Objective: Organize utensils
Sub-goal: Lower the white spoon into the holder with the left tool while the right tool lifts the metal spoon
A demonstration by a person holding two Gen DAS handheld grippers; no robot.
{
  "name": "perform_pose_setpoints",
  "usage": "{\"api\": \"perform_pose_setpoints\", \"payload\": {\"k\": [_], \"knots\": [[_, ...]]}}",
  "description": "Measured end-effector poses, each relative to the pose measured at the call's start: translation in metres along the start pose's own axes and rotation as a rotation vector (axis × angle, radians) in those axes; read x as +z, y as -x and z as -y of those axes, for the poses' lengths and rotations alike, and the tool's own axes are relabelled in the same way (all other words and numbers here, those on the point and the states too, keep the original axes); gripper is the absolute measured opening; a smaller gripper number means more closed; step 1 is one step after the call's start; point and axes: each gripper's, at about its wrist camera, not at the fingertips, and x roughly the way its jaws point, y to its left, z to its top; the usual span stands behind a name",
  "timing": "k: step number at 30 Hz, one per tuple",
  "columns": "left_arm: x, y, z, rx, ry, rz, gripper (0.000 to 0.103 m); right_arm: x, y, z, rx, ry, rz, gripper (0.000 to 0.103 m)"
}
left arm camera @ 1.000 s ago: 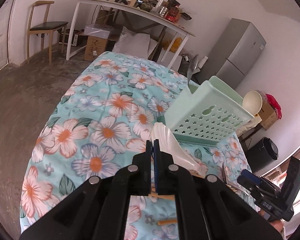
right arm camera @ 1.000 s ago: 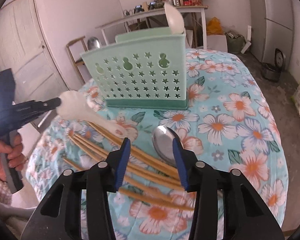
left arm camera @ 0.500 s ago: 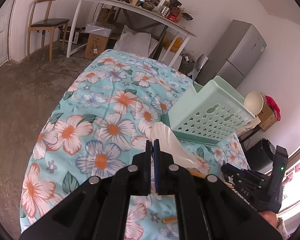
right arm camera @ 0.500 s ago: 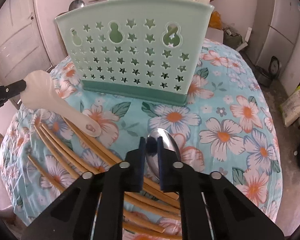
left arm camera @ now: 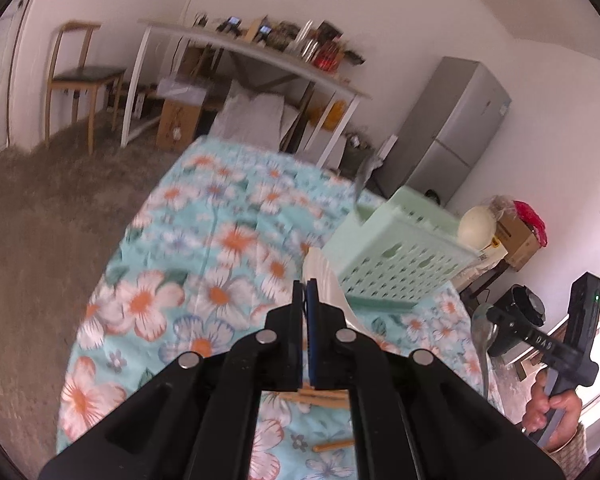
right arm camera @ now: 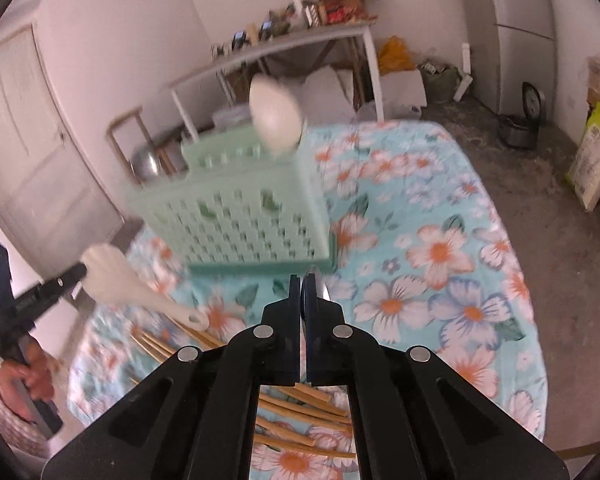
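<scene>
Above the flowered table (right arm camera: 440, 248), both claws are gripping: left gripper (left arm camera: 306, 292) clamping the white paddle (right arm camera: 116, 276); right gripper (right arm camera: 302, 284) clamping the metal spoon (left arm camera: 482, 332); next, I judge, lifting toward the green basket (right arm camera: 240, 216) at twelve o'clock.

green caddy (right arm camera: 236, 216) motion-blurred, metal spoon (right arm camera: 320, 286) mostly hidden

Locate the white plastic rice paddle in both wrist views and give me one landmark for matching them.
Left wrist view: the white rice paddle sits at centre, its blade poking out just past the shut left gripper that holds it, in front of the basket.
Right wrist view: it is at left, held in the air by the left gripper, handle end towards the chopsticks.
Shared landmark: the mint green utensil basket.
</scene>
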Motion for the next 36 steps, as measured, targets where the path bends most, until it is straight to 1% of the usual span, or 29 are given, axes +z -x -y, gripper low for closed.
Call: {"api": "perform_pose_setpoints", "payload": {"k": [2,6,10,12,14,16,20,26,29,31,33,36], "knots": [[0.008,0.011,0.007,-0.019,-0.018,0.034,0.001,0.006,0.012,0.002,0.006,-0.011,0.034,0.0],[0.032,0.045,0.03,-0.063,-0.091,0.133,0.001,0.015,0.033,0.0,0.018,-0.01,0.097,0.0],[0.058,0.078,0.057,-0.081,-0.187,0.255,0.001,0.017,0.042,-0.001,0.039,-0.007,0.122,0.0],[0.07,0.087,0.073,-0.061,-0.257,0.314,0.001,0.015,0.042,-0.002,0.053,-0.008,0.125,0.0],[0.08,0.085,0.09,0.002,-0.344,0.349,0.001,0.013,0.042,-0.002,0.06,-0.005,0.125,0.0],[0.086,0.079,0.102,0.037,-0.4,0.351,0.001,0.011,0.044,-0.003,0.055,0.002,0.129,0.0],[0.088,0.05,0.124,0.136,-0.544,0.331,0.001,0.008,0.049,0.001,0.053,0.005,0.142,0.0],[0.08,0.009,0.137,0.224,-0.641,0.281,0.001,0.006,0.06,0.009,0.049,-0.004,0.162,0.0],[0.08,-0.004,0.138,0.229,-0.657,0.262,0.001,0.006,0.062,0.013,0.048,-0.007,0.165,0.0],[0.077,-0.016,0.14,0.225,-0.662,0.234,0.001,0.006,0.063,0.015,0.051,-0.013,0.166,0.0],[0.075,-0.026,0.139,0.213,-0.647,0.196,0.001,0.006,0.064,0.018,0.056,-0.021,0.167,0.0],[0.073,-0.034,0.137,0.172,-0.589,0.146,0.003,0.007,0.065,0.022,0.061,-0.026,0.17,0.0]]}}
